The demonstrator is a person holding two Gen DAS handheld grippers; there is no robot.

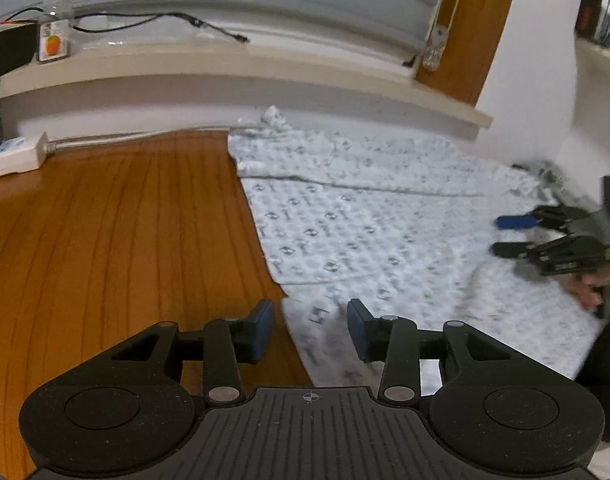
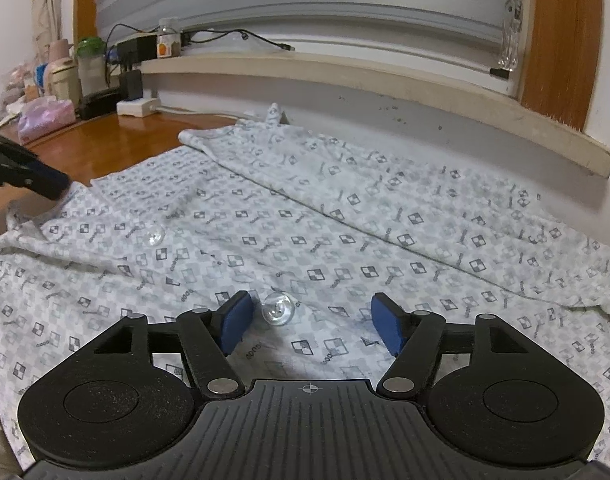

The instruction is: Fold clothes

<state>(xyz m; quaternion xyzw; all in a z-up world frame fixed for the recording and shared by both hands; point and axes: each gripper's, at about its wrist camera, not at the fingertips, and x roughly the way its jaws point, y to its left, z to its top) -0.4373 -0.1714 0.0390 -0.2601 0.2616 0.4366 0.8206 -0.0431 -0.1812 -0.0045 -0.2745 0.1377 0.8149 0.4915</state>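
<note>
On wooden table by window — patterned shirt spread flat, partly folded, ready for next crease. Left gripper half-open at shirt's edge, empty; right gripper wide above button — holding nothing.

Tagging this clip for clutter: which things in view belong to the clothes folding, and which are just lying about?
Belongs to the job:
- patterned shirt, spread flat
- left gripper, open over its edge
- right gripper, open above its clear button

Just lying about:
- white power strip
- black cable on the sill
- bottles at far left
- pink packet
</note>
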